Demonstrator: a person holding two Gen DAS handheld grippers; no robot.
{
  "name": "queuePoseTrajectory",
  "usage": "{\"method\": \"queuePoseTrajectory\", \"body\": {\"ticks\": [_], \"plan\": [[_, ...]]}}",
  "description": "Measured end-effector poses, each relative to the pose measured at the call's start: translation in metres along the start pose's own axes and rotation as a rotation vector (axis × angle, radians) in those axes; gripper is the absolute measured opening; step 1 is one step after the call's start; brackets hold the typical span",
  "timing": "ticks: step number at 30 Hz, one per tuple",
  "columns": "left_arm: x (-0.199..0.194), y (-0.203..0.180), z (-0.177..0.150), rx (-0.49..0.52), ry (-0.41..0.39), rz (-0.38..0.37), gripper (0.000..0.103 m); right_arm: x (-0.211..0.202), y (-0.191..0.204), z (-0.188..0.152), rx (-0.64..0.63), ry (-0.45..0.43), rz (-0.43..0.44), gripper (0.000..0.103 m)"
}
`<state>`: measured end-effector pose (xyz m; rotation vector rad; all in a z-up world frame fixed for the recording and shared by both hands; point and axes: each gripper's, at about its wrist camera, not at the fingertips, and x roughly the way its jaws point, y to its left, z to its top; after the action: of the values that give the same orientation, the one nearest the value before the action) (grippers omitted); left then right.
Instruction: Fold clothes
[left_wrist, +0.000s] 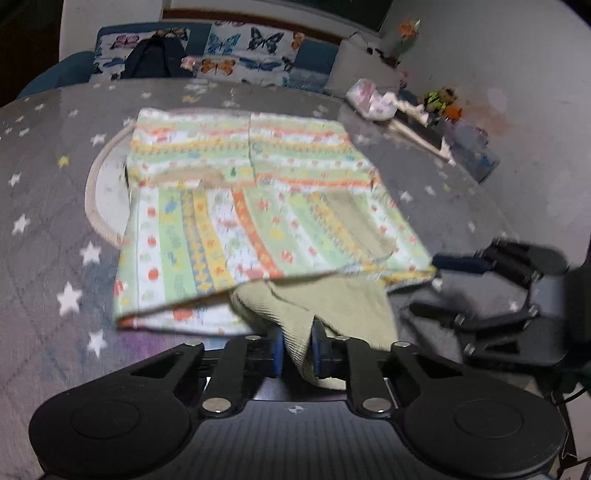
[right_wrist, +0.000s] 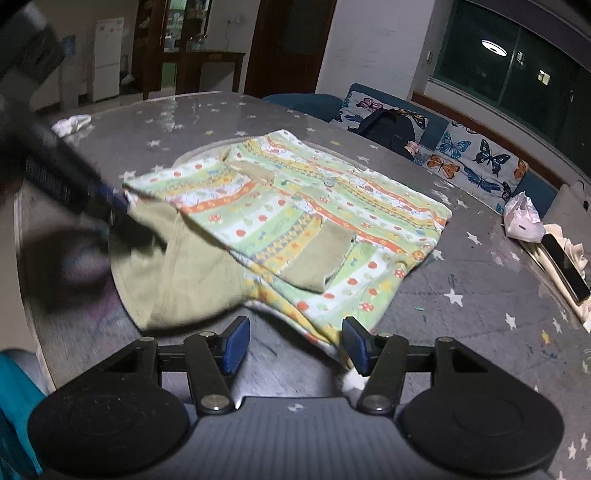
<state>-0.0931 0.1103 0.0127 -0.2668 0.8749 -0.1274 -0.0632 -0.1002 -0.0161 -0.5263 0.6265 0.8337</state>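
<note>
A patterned garment with green, yellow and orange stripes lies partly folded on the grey star-print table cover. Its olive-khaki part hangs toward me, and my left gripper is shut on that khaki fabric. In the right wrist view the garment spreads ahead, with a khaki cuff folded on top. My right gripper stands open just in front of the garment's near edge, whose corner lies by its right pad. The left gripper shows blurred at the left, clamped on the khaki cloth.
A round pale mat lies under the garment's left side. A phone, a plastic bag and toys sit along the table's right edge. A white rag lies far left. Behind is a butterfly-cushion sofa with a dark bag.
</note>
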Motion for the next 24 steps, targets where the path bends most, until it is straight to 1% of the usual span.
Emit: {"method": "queuePoseTrajectory", "body": {"ticks": [3,5,7,10,13,15,16,17,18,19,20,21,22,24], "plan": [[-0.006,0.000,0.016,0.004,-0.035,-0.015,0.013,0.001,0.004,-0.001,-0.033,-0.010,0.000,0.060],[-0.006,0.001,0.028,0.007,-0.047,-0.029,0.013,0.005,0.008,0.001,-0.058,-0.027,0.006,0.061],[-0.005,0.001,0.038,0.012,-0.057,-0.039,0.012,0.008,0.013,0.003,-0.082,-0.044,0.012,0.065],[0.002,0.004,0.052,0.009,-0.053,-0.053,0.012,0.014,0.019,0.007,-0.118,-0.071,0.021,0.065],[0.009,0.008,0.060,0.003,-0.039,-0.069,0.012,0.022,0.023,0.017,-0.117,-0.106,0.050,0.065],[0.012,0.010,0.061,0.006,-0.034,-0.075,0.013,0.030,0.023,0.027,-0.104,-0.120,0.075,0.062],[0.011,0.012,0.060,0.007,-0.036,-0.081,0.013,0.033,0.022,0.031,-0.089,-0.123,0.094,0.055],[0.010,0.014,0.059,0.008,-0.038,-0.089,0.015,0.037,0.019,0.035,-0.062,-0.123,0.120,0.051],[0.007,0.017,0.058,0.009,-0.048,-0.094,0.017,0.040,0.014,0.039,-0.028,-0.118,0.144,0.040],[0.003,0.019,0.055,0.016,-0.064,-0.096,0.021,0.042,0.009,0.042,0.006,-0.111,0.163,0.026],[-0.003,0.022,0.052,0.026,-0.085,-0.098,0.026,0.044,0.004,0.045,0.040,-0.104,0.182,0.024],[-0.010,0.026,0.048,0.040,-0.111,-0.096,0.040,0.046,-0.001,0.048,0.068,-0.101,0.196,0.024],[-0.016,0.029,0.044,0.055,-0.135,-0.088,0.053,0.046,-0.005,0.049,0.090,-0.101,0.205,0.021],[-0.028,0.034,0.034,0.098,-0.180,-0.063,0.062,0.047,-0.013,0.053,0.131,-0.100,0.222,0.019]]}}
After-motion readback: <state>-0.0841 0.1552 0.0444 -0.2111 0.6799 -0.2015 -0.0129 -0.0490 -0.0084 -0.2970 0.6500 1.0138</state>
